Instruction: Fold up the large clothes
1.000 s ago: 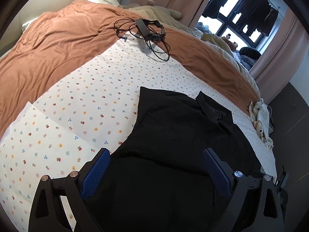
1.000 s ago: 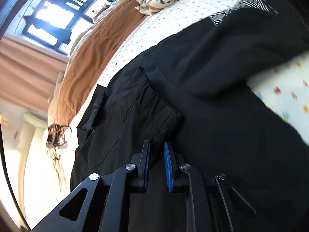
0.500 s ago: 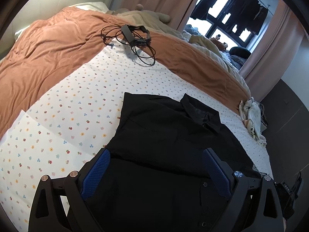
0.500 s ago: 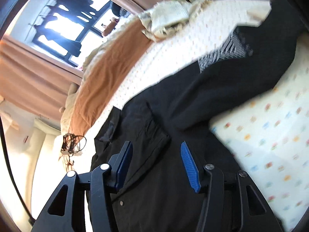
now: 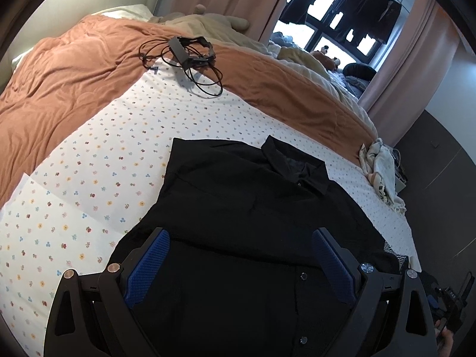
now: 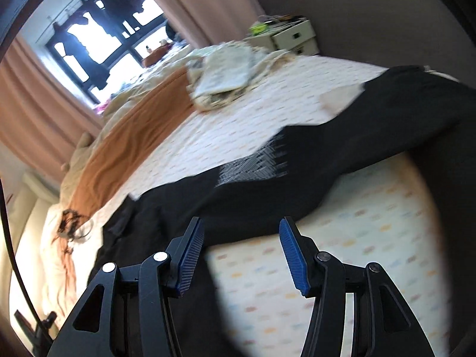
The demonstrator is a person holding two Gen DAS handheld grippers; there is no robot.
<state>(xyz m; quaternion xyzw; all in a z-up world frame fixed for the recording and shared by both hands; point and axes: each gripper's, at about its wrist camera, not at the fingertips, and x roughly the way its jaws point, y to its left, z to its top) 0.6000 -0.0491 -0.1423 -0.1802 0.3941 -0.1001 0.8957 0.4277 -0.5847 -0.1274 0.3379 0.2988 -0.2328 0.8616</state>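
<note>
**Open sheet to the left, clutter along the far edges**

Left of the black shirt [image 5: 244, 208], the flowered sheet [image 5: 98, 178] lies bare, broad room for a hand to pass. Farther back, a tangle of black cables with a small device [image 5: 190, 53] sits where the sheet meets the orange blanket [image 5: 65, 80]. A crumpled pale cloth [image 5: 380, 172] lies near the bed's right edge beyond the shirt's collar. A bedside cabinet [image 6: 294, 40] stands just past that corner.

Black shirt [image 6: 342, 154] on the floral sheet [image 6: 238, 125], right gripper [image 6: 241, 255] above, jaws apart and empty.
</note>
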